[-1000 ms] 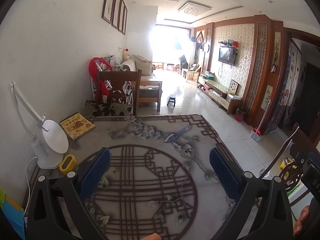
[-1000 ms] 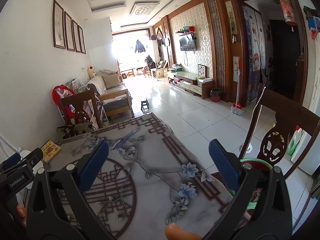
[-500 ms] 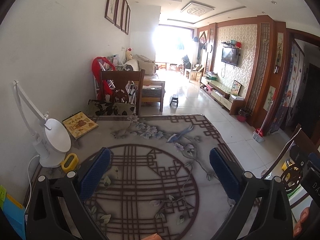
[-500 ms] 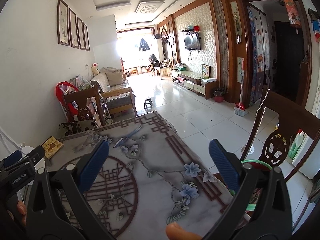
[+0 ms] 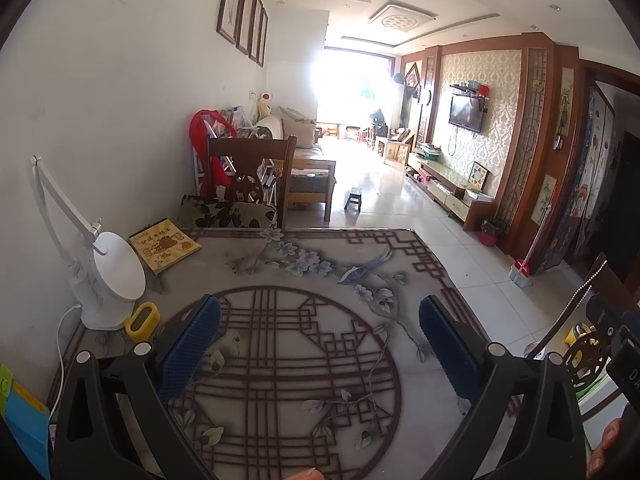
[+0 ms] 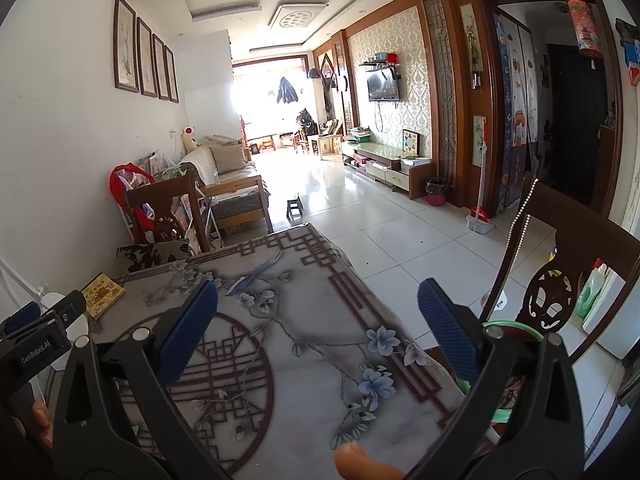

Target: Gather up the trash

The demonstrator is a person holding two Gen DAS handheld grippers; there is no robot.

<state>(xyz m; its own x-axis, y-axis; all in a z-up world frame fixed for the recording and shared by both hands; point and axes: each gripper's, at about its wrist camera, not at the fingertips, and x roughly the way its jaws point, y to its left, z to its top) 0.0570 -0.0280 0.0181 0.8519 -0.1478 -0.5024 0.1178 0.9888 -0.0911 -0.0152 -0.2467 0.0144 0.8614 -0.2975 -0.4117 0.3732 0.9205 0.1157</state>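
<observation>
Trash isn't anywhere I can make out on the patterned table, and both grippers hang over it spread wide, holding nothing.
Left gripper casing reads "GenRobot.AI" in the right gripper view. Yellow booklet has Chinese characters, too small to read. Green-rimmed bin sits mostly hidden behind a chair.

My left gripper and right gripper: black frames, blue pads. Tablecloth: grey, brown lattice, pale blue flowers. Lamp: white. Book: yellow. Small container: yellow.
</observation>
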